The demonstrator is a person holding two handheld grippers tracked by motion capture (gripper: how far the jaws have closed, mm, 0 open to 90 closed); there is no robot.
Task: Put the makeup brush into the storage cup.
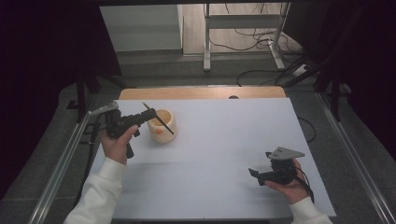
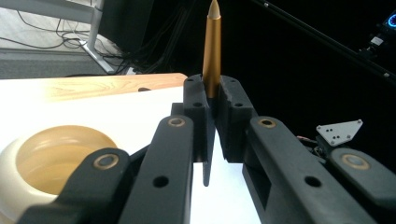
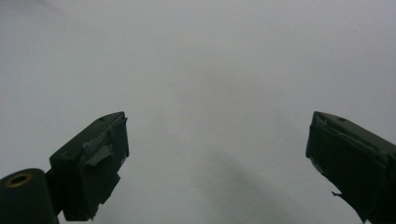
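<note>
A slim pen [image 1: 164, 125] with a gold barrel [image 2: 212, 51] and a pale tip is clamped between the jaws of my left gripper [image 1: 148, 114]. In the left gripper view the gripper [image 2: 214, 100] is shut on the pen, which stands upright with its dark lower end hanging below the jaws. The pen slants across the mouth of a cream cup [image 1: 161, 136], which sits just left of the jaws [image 2: 28, 186] with its inside looking bare. My right gripper [image 1: 254, 173] rests low near the table's front right, jaws wide open [image 3: 217, 140] over bare white surface.
The white table top [image 1: 224, 140] has a wooden strip [image 1: 201, 92] along its far edge. Metal rails run down both sides. Beyond the table are a metal stand [image 1: 208, 42] and loose cables on the floor [image 1: 261, 42].
</note>
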